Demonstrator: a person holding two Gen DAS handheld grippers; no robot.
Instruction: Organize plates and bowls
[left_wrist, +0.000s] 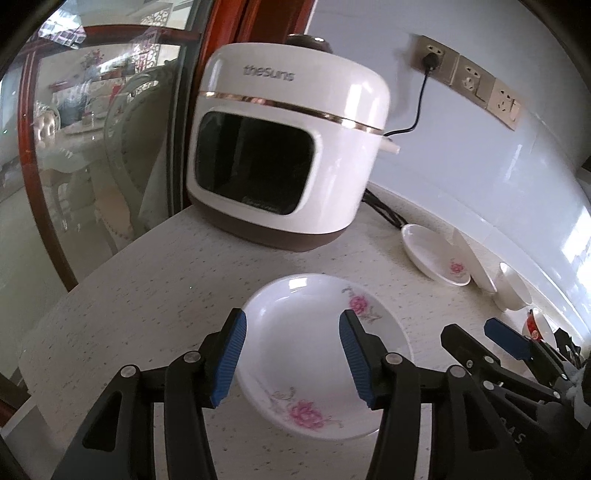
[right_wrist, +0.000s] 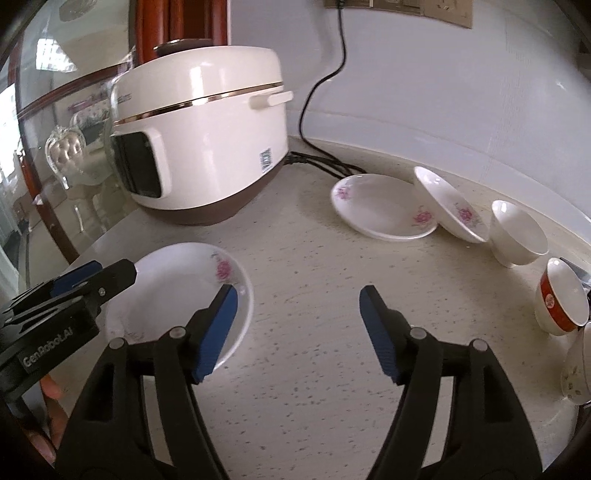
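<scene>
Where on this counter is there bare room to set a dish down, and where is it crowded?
Bare counter lies between the near plate, the rice cooker and the far dishes, under the open right tool. Crowded: the back right, where a flat plate, a leaning plate, a white bowl and a red-banded bowl sit close together.
</scene>
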